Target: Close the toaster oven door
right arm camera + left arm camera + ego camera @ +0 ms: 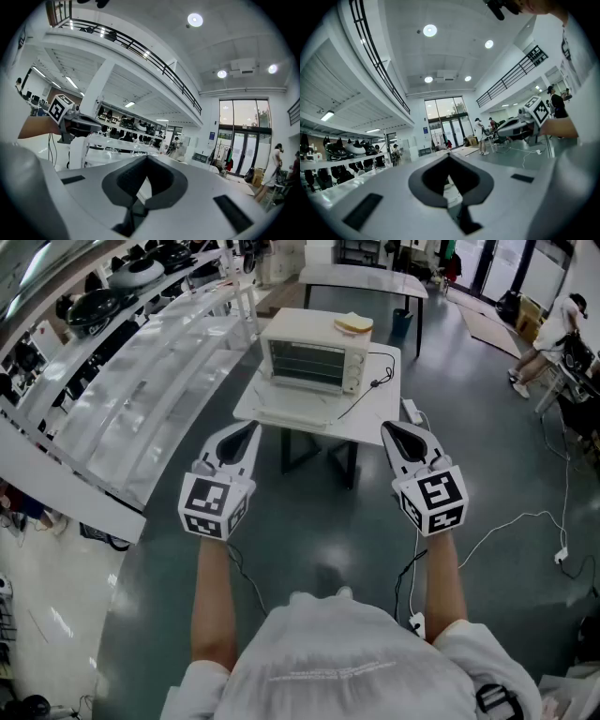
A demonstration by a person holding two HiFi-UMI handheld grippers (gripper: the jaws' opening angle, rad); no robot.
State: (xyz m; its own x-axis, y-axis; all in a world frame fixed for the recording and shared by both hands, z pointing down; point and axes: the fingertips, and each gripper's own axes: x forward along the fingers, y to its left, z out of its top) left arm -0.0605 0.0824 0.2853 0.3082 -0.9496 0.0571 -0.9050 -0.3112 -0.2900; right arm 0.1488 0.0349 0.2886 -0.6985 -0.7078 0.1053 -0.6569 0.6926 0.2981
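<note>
So far nothing done: the toaster oven (pixel 314 357) door (pixel 298 407) looks dropped open at twelve o'clock.
Both pressed together and empty, left gripper (pixel 249 427) and right gripper (pixel 387 428) hover well short.

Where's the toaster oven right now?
In the head view, upper middle: the toaster oven stands on a small white table, right of the long white shelves.

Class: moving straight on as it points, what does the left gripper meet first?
Probably the open door of the toaster oven on the white table, though the left gripper might pass above it; height unclear.
</note>
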